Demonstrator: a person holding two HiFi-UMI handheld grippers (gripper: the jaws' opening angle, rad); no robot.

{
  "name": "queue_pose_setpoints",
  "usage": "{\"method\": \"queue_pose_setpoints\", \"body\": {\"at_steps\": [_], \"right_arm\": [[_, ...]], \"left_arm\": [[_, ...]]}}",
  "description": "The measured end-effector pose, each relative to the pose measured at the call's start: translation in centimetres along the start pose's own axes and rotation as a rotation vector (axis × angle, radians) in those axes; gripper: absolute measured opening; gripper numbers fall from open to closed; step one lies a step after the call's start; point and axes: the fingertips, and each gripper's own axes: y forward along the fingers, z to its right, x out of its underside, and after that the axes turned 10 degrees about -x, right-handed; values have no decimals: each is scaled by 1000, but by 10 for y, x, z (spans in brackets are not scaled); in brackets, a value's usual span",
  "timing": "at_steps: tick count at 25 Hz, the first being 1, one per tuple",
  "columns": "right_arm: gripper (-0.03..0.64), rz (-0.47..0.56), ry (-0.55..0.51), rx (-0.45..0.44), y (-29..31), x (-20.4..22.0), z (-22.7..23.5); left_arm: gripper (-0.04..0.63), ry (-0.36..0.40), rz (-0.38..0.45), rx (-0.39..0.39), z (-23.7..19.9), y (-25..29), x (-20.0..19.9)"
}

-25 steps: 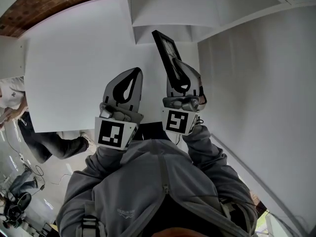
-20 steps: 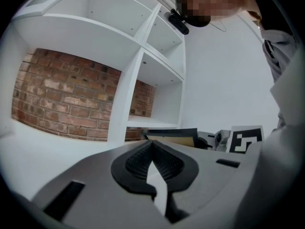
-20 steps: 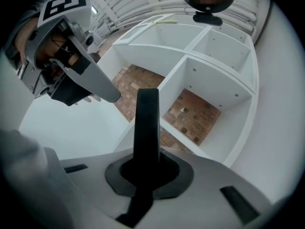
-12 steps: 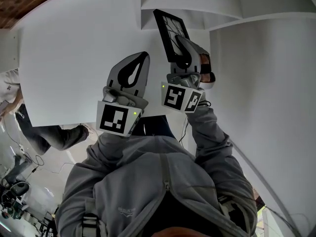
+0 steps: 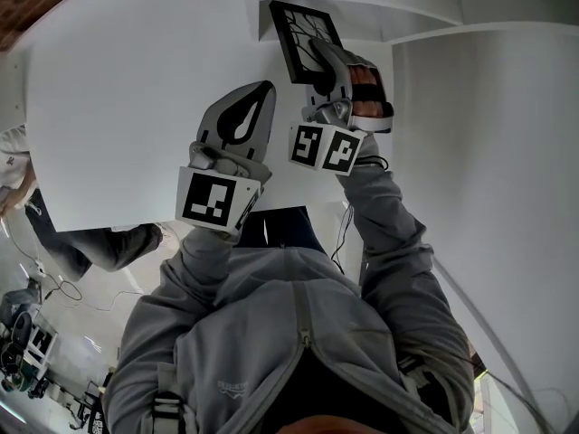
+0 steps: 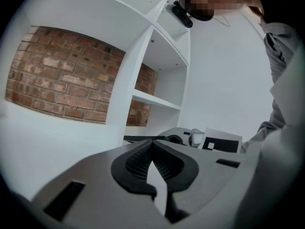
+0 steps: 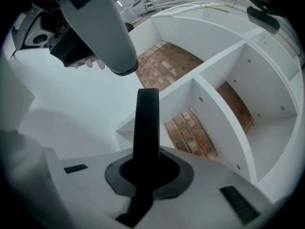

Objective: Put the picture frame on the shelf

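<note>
Head view: right gripper, upper centre of the frame, is clamped on the lower edge of a black rectangular picture frame with a pale patterned face; the picture frame is raised and tilted, its top corner reaching the underside of the white boxed shelf unit across the top of the frame. Left gripper, just left of it and lower, points at the white panel and carries nothing. Left gripper view: jaws pressed together with nothing between the ribbed pads; open white compartments backed by red brick wall fill the upper left, and the other gripper with the frame shows edge-on at centre. Right gripper view: jaws narrow, gripping the frame, which rises edge-on as a dark upright bar at centre; empty compartments lie to the right and beyond. Step in hand, by judgement: carry to the shelf, placement not yet done. Next move calls for choosing a compartment, bringing the frame over its board, settling it level, then parting the jaws.
</note>
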Motion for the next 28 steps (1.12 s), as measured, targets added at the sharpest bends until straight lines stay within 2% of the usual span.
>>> {"method": "queue_pose_setpoints", "body": {"at_steps": [6, 10, 14, 19, 23, 28], "right_arm": [[34, -74, -110, -58, 20, 17, -11], [34, -85, -156, -83, 29, 18, -16], [34, -94, -201, -103, 33, 21, -21], [34, -96, -259, -122, 38, 25, -26], [37, -105, -299, -165, 43, 27, -33], [42, -60, -274, -227, 45, 19, -42]], "left_arm": [[6, -8, -22, 10, 8, 9, 11], [6, -35, -2, 12, 10, 16, 9], [6, -30, -15, 31, 17, 22, 14], [6, 10, -79, 29, 21, 32, 28], [6, 9, -119, 50, 25, 36, 41], [6, 4, -170, 87, 32, 42, 55]]}}
